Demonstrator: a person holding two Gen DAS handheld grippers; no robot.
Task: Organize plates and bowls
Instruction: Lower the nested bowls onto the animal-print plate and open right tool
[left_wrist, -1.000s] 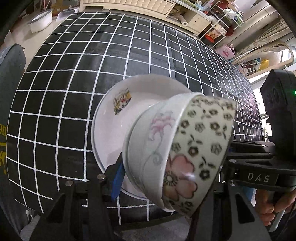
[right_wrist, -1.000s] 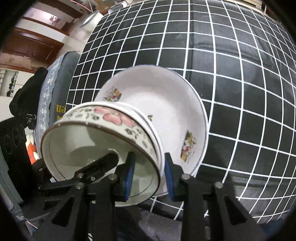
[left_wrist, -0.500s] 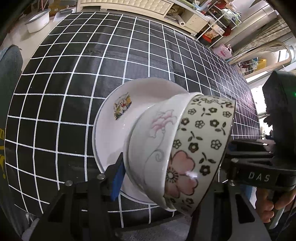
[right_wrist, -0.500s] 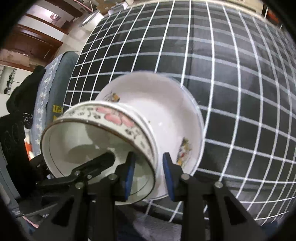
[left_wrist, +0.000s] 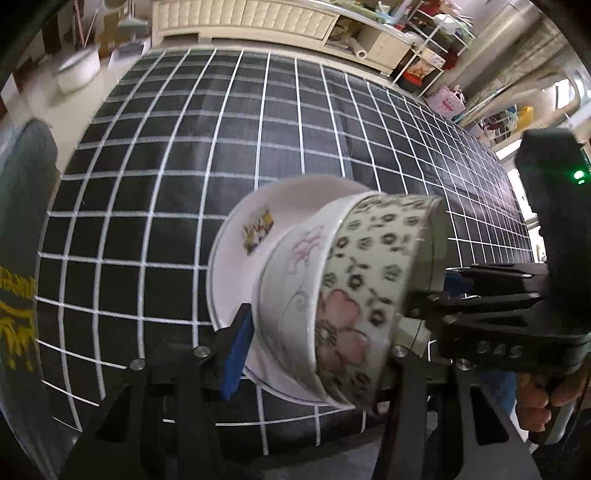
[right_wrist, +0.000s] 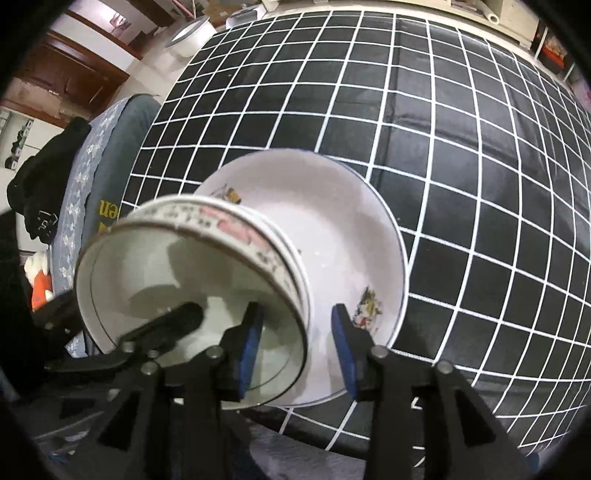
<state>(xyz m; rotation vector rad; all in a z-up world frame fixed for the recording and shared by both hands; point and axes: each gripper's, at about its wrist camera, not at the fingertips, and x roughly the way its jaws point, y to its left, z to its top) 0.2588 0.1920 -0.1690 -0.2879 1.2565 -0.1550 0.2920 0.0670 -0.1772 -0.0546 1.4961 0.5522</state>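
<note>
Judging from how things lie, the stacking is nearly finished: two bowls are nested and sit over a plate, and what seems left is settling the stack flat and letting go.

Nearest the lens in the left wrist view, the left gripper (left_wrist: 317, 354) clamps the nested pair, one blue pad outside at 8 o'clock, the other finger reaching inside the floral bowl (left_wrist: 373, 291). The right gripper (right_wrist: 295, 343) straddles the same rims with its pads spread; a gap shows on the outer side, so I judge it released.

Both bowls are tipped, the stack's axis leaning with mouths toward 3 o'clock in the left view. The white bowl (left_wrist: 295, 280) cups the floral one.

Behind them lies the plate (right_wrist: 332, 221); contact is unclear. Beyond stretches the checked tablecloth (right_wrist: 461, 129) toward 12 o'clock.
</note>
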